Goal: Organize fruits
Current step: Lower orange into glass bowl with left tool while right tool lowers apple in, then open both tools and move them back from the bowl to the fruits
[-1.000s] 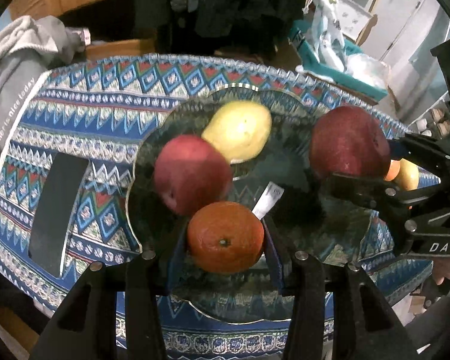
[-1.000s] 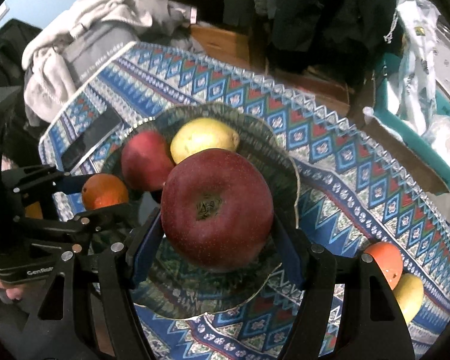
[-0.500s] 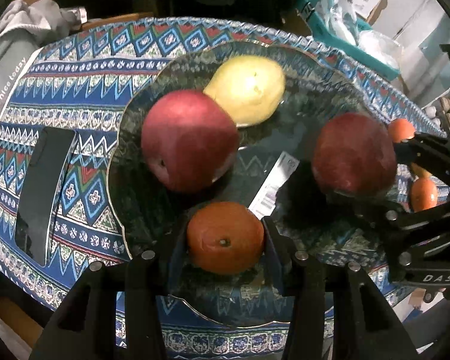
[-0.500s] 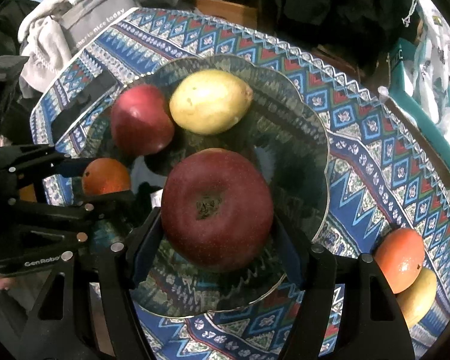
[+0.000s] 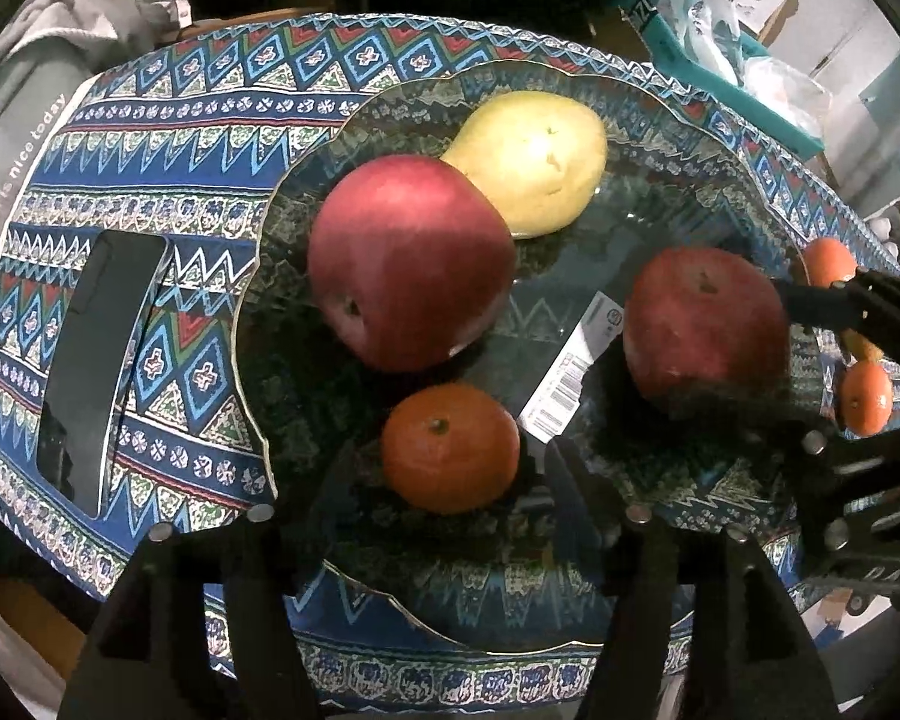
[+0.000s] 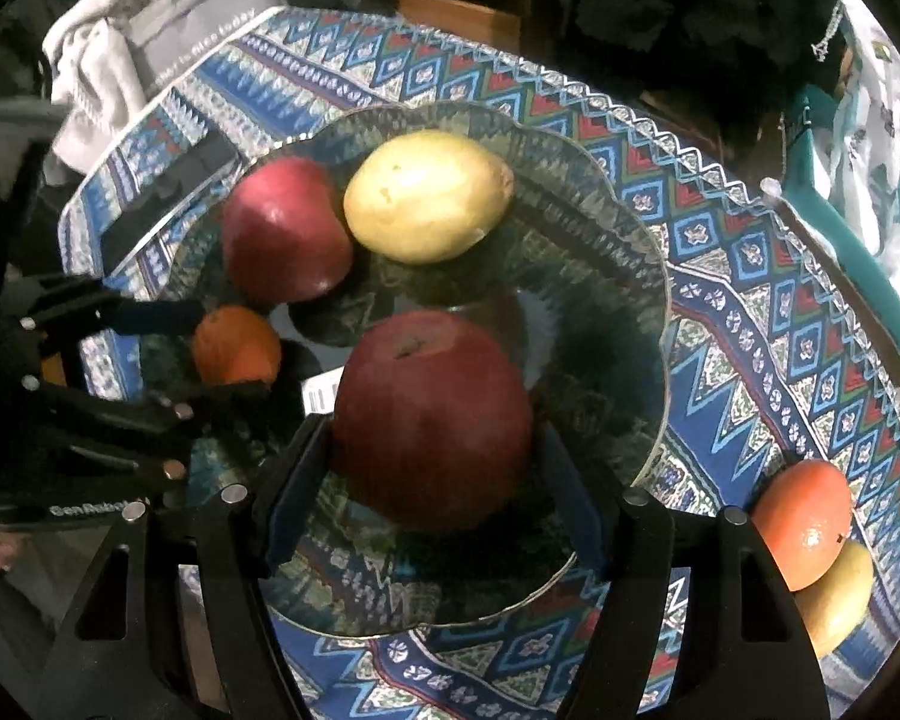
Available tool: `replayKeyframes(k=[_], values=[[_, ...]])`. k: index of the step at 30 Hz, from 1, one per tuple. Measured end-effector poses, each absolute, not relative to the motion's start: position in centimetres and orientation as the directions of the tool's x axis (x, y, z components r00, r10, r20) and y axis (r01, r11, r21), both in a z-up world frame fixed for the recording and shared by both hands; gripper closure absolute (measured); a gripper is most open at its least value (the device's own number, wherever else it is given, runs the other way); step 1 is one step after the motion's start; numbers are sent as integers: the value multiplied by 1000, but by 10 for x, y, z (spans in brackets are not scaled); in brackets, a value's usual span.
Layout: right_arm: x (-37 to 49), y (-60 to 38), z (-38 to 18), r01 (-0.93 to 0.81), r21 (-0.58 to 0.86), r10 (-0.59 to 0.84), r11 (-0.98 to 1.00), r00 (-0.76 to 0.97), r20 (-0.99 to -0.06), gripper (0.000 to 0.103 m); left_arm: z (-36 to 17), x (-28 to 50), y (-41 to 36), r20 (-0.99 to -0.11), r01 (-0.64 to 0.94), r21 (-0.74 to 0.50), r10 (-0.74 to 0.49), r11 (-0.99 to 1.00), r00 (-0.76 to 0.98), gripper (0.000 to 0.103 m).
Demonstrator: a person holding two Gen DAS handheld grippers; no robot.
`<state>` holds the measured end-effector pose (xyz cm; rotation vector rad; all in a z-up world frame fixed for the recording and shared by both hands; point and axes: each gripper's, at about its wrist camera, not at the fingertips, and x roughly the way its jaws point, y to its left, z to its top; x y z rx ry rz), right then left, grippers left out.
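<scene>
Black phone (image 5: 99, 360) on patterned tablecloth (image 5: 210, 120), grey garment (image 5: 12, 138) beside it

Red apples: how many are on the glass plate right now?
2. One red apple lies against the yellow pear; the other, darker red apple sits between the right gripper fingers. None looks hidden.

Plate's far right (image 5: 678, 192) lies bare; red apple (image 5: 411, 261) and pear (image 5: 534, 159) crowd its left

Dim room; patterned tablecloth (image 5: 222, 96), grey clothing (image 6: 168, 18), teal bin (image 5: 720, 60).
</scene>
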<state>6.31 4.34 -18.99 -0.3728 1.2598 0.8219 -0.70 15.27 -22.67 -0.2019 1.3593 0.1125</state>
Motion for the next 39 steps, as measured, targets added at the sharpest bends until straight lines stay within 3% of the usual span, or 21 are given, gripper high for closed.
replayKeyframes(k=[13, 20, 39], values=[[77, 4, -137, -635, 243, 444, 733, 176, -878, 31, -186, -8, 145, -963, -198, -123, -68, 972, 261, 31], [76, -21, -99, -616, 198, 451, 763, 288, -844, 30, -152, -8, 128, -935, -178, -161, -92, 971, 342, 30], [58, -100, -25, -552, 204, 494, 808, 447, -746, 20, -84, -2, 60, -866, -15, -111, -90, 994, 492, 24]])
